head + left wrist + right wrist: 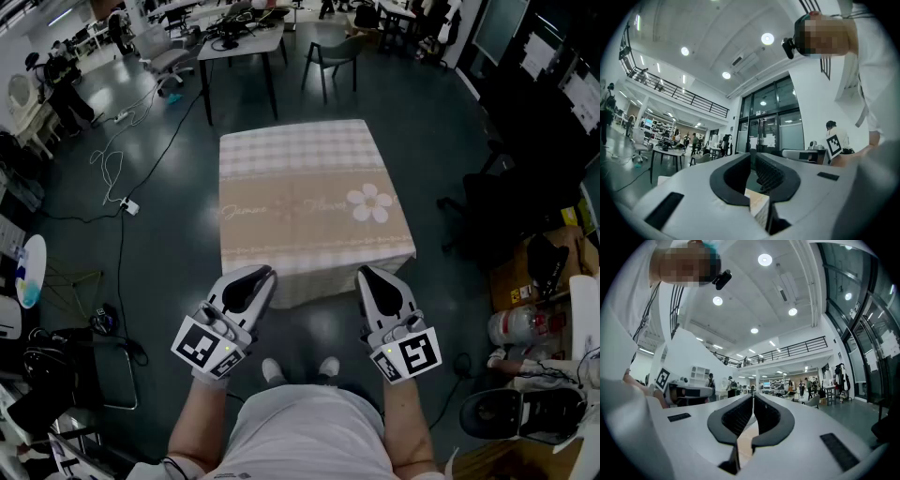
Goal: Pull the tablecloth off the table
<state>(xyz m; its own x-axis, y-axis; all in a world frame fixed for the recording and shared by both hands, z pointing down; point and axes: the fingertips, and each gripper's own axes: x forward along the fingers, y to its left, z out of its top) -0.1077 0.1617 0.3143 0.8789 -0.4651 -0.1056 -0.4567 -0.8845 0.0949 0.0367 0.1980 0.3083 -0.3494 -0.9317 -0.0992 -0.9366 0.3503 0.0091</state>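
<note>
The tablecloth (309, 197) is beige with checked bands and a white flower. It covers a small square table in the middle of the head view and hangs over the near side. My left gripper (265, 274) and right gripper (366, 273) both meet the cloth's near hanging edge, about a hand's width apart. In the left gripper view the left gripper (753, 157) is shut, with a fold of tablecloth (758, 206) caught between its jaws. The right gripper (753, 398) is likewise shut, with beige tablecloth (746, 439) pinched low between its jaws.
The person's shoes (300, 370) stand just before the table. A desk (239, 42) and a chair (333, 52) stand beyond it. Cables (117, 169) trail over the floor at left. A dark chair (497, 206), a cardboard box (525, 281) and bottles sit at right.
</note>
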